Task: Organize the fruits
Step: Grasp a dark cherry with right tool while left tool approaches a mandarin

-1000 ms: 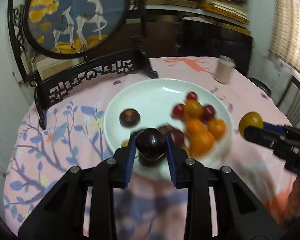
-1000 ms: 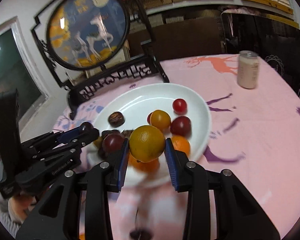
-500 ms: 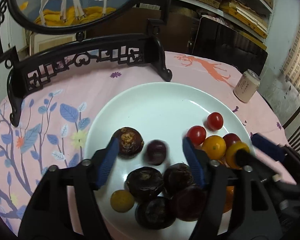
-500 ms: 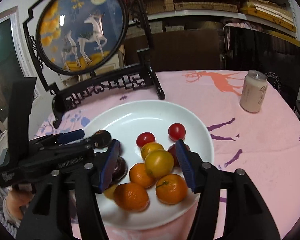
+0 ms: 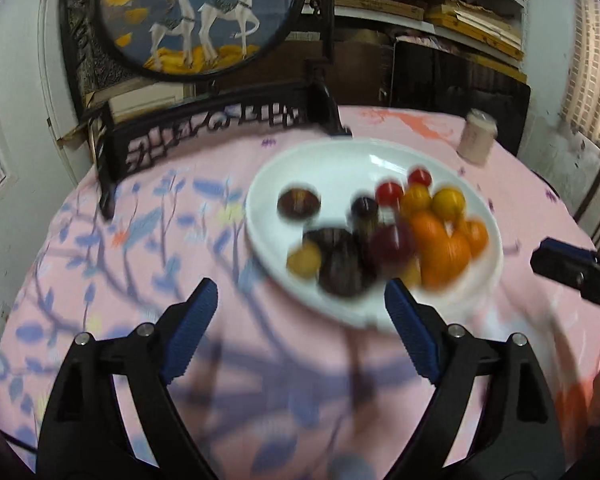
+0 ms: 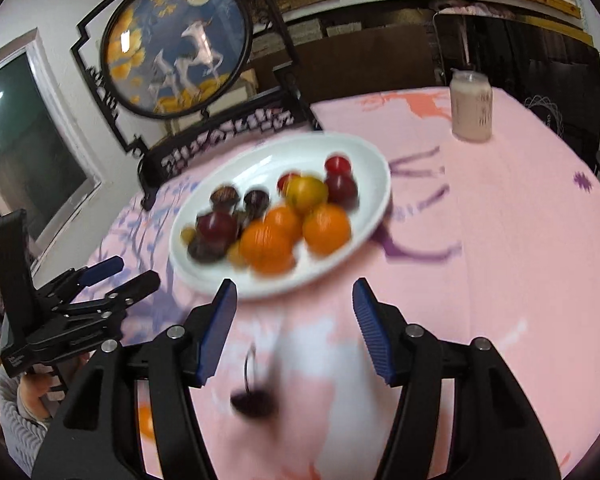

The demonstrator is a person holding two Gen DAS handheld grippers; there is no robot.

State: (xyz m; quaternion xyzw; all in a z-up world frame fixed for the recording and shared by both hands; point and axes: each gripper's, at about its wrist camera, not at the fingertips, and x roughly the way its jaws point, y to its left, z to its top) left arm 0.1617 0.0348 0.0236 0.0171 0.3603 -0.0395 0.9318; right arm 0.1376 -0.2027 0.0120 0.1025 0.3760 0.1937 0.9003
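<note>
Pink printed tablecloth [image 6: 500,220] beneath white plate [image 5: 380,156], bearing oranges [image 6: 326,229], yellow and red tomatoes [image 5: 420,177] on its right half, dark fruits [image 5: 342,258] on its left. Left gripper [image 5: 298,312] and right gripper [image 6: 294,312] above bare cloth just short of plate's near rim, jaws spread wide, empty. Pale can [image 6: 471,106] upright, well beyond plate.

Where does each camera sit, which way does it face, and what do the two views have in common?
Left wrist: sits on the left gripper, facing forward and down at the white plate; its open fingers show, and the right gripper's tip at the right edge.
Right wrist: sits on the right gripper, facing the plate from the other side; its open fingers, the left gripper and the person's hand show.
Shared: plate of fruit, round deer screen, can, pink tablecloth.
</note>
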